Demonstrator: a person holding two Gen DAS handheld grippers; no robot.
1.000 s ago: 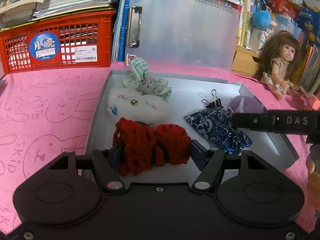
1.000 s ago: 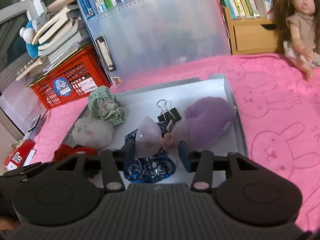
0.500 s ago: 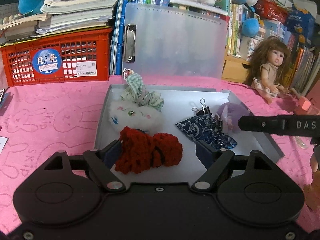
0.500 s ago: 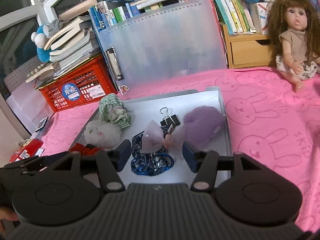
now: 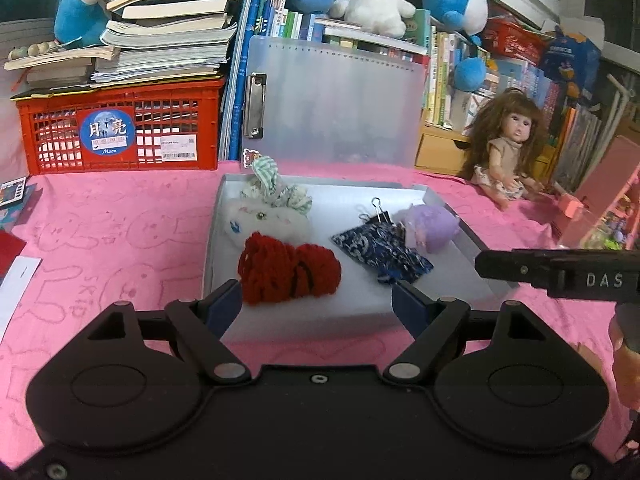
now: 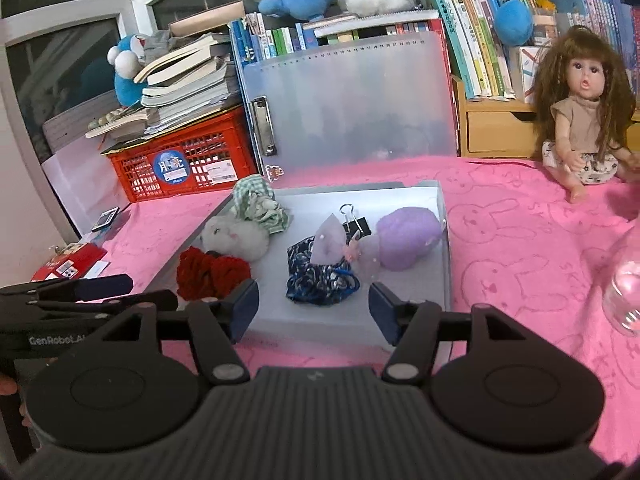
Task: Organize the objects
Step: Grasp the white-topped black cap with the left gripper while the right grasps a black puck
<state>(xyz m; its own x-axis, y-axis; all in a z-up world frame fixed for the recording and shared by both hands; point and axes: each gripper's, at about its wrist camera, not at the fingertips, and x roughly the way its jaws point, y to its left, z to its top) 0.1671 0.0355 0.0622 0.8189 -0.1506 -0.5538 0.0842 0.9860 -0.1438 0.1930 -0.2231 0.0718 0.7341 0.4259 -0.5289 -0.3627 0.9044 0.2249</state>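
My left gripper [image 5: 318, 304] wide, nothing between the pads; red knit piece [image 5: 289, 268] lies just beyond it in the grey tray [image 5: 476, 246]; my right gripper [image 6: 314, 306] jaws opening, empty, blue patterned pouch [image 6: 320, 276] resting ahead in the tray.

Both views sit low behind their own gripper fingers, looking forward and slightly down across the pink cloth [image 5: 100, 240] toward the bookshelf wall. The left wrist view faces the grey tray [image 5: 460, 236] from its near edge, close in. The right wrist view looks from the tray's [image 6: 444, 240] near right corner. Both share the tray, the red crate [image 5: 120, 132] and the doll [image 6: 580, 120].
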